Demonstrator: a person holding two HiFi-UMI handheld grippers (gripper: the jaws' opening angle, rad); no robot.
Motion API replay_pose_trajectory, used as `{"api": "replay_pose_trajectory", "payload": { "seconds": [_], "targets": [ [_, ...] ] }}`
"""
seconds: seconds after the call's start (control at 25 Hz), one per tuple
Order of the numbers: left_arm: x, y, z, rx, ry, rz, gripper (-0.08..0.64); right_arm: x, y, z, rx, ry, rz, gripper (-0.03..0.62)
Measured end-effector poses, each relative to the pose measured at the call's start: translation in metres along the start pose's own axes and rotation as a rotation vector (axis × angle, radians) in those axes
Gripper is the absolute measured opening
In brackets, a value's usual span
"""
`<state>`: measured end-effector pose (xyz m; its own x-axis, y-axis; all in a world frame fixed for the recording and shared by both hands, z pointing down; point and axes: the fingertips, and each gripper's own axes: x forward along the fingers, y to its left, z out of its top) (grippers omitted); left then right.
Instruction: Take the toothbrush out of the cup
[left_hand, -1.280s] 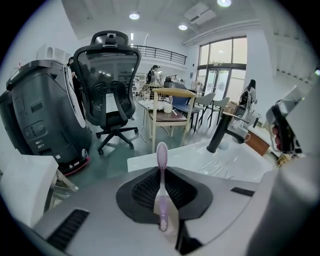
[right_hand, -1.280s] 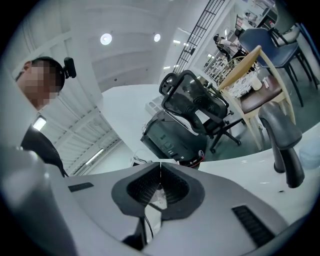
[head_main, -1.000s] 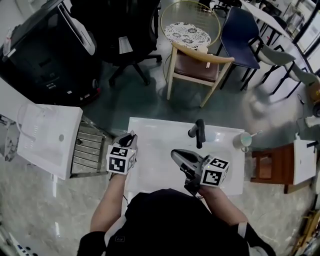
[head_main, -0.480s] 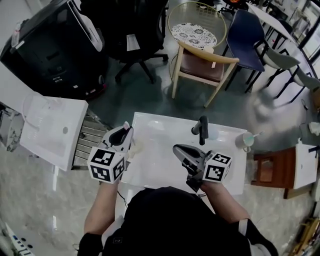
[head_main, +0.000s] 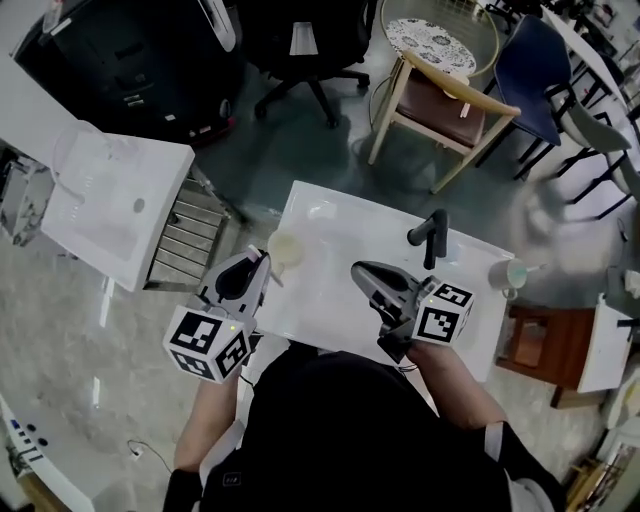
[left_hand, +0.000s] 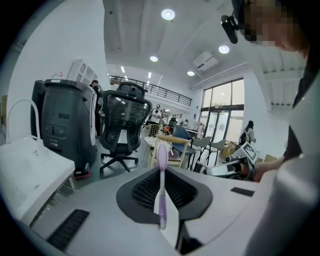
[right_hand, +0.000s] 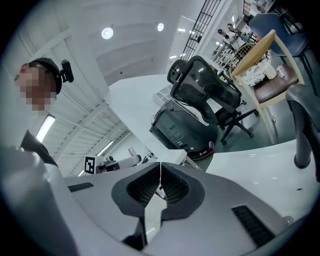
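**Toothbrush clamped in left gripper, clear of the cup**

Plastic, slim and lilac, the toothbrush (left_hand: 161, 185) stands upright between the left gripper's (head_main: 256, 266) ribbed black pads. The jaws are closed tight on its handle, and its rounded upper end rises above the grey shells. In the head view the cup (head_main: 285, 248), a round cream tumbler with a matte look, sits on the left edge of the sink (head_main: 330, 310). It is just beside the left gripper's tips, and nothing shows inside it. The sink is a glossy white rectangle with a black angular faucet (head_main: 432, 236) at its far side. The right gripper (head_main: 362, 271) hangs over the basin with its jaws pressed together on nothing. A pale green cup (head_main: 510, 272) stands at the sink's right end, with a thin stick jutting from it. Beyond the sink is a wooden chair (head_main: 445, 105) with a brown padded seat.

A second ago the left gripper lay lower, over the sink's left edge, and hid the cream cup. Its marker cube now looks larger and sits nearer the person, and the cup is uncovered. The right gripper has shifted only slightly and its jaws were shut throughout.
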<state>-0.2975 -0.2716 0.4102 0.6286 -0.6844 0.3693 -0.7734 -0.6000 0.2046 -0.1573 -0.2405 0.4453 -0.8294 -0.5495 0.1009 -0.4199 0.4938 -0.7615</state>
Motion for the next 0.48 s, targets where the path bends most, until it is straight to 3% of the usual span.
{"api": "replay_pose_trajectory", "payload": {
  "seconds": [0.28,0.48],
  "targets": [
    [-0.017,0.045,-0.084,-0.214,0.082,0.141,0.038,0.033,0.012,-0.014,-0.014,0.084,0.034,0.028],
    [-0.006,0.055,-0.148,-0.361,0.153,0.148,0.038,0.038,0.013,-0.025,-0.012,0.122,0.024,0.028]
  ]
}}
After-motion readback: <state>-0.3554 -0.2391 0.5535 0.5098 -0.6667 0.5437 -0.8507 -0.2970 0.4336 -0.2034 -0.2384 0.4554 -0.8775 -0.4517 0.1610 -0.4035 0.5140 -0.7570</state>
